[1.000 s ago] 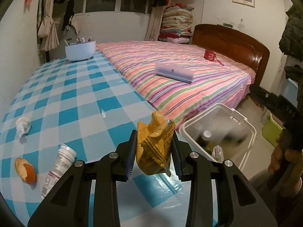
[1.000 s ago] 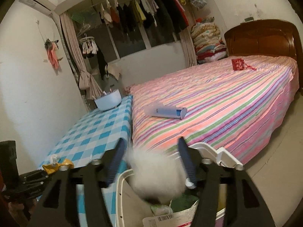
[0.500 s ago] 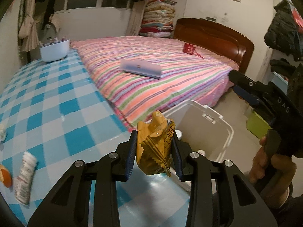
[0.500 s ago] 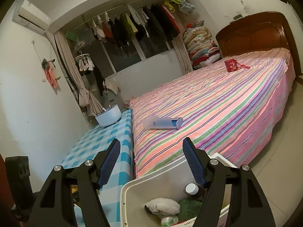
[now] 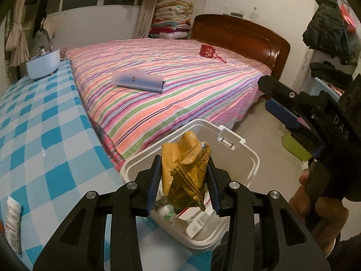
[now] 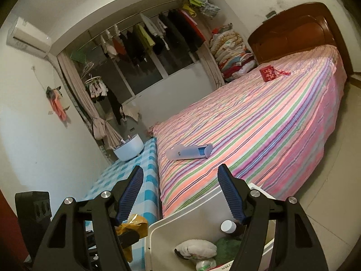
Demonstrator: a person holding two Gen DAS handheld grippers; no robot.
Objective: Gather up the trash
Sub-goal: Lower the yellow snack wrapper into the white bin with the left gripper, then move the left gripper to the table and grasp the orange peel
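My left gripper [image 5: 183, 180] is shut on a crumpled yellow snack wrapper [image 5: 185, 169] and holds it over the white plastic bin [image 5: 252, 155]. The wrapper also shows in the right wrist view [image 6: 133, 225]. The bin [image 6: 191, 216] holds a white crumpled tissue [image 6: 196, 248], a bottle with a white cap [image 6: 228, 226], something green and paper. My right gripper [image 6: 180, 194] is open and empty above the bin; it shows at the right of the left wrist view [image 5: 284, 103].
A blue checked table [image 5: 45, 135] carries a white tube [image 5: 13, 216] at its left edge and a pale blue bowl [image 5: 42, 63] at the back. A striped bed [image 5: 180, 85] with a blue case [image 5: 140, 80] lies behind the bin.
My left gripper has carried the wrapper rightward from over the table to over the bin. My right gripper let a white tissue drop into the bin and has risen, open.
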